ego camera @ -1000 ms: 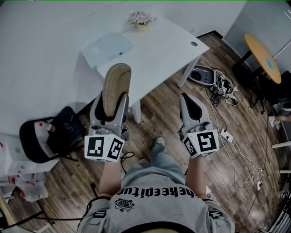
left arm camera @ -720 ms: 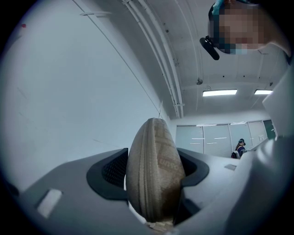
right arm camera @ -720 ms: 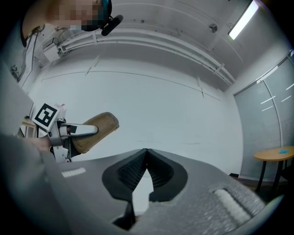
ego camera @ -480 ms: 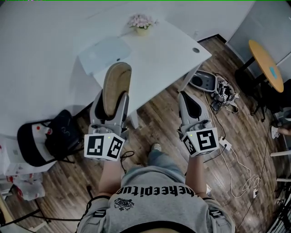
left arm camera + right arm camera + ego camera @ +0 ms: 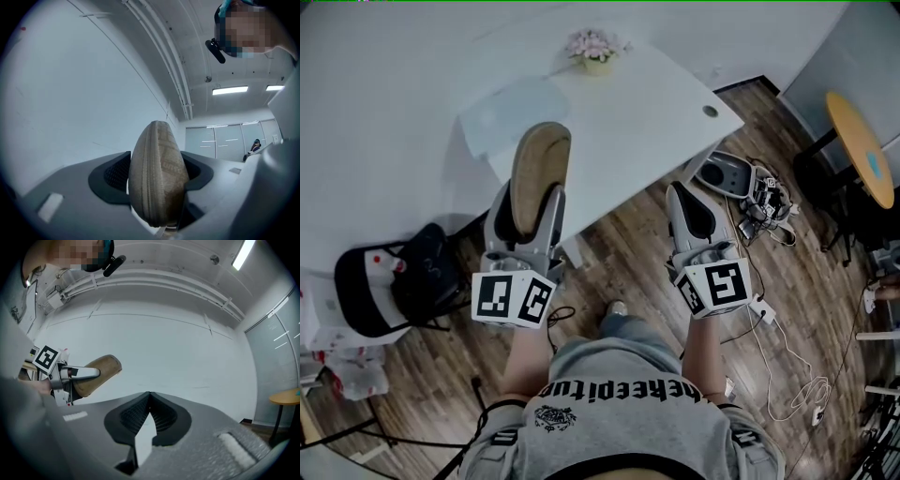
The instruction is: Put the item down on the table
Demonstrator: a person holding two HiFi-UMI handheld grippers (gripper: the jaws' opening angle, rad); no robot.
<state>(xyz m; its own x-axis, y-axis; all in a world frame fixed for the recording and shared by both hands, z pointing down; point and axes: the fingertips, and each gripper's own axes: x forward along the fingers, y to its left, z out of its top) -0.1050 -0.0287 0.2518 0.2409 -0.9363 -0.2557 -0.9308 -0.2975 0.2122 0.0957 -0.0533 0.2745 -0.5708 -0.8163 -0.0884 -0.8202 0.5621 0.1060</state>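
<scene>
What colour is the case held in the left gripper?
Tan case, faintly patterned; clearest in left gripper view.

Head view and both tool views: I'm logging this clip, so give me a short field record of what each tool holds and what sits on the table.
left tool: shut on a tan zip case, gripped at its lower end
tan zip case pose: upright, zip seam facing the left gripper view, held in the air, not yet set down
right tool: jaws together, nothing between them
table: white, ahead of both tools
on table: potted flowers at the far edge; pale flat item, kind unclear
task state: item not yet on the table
</scene>
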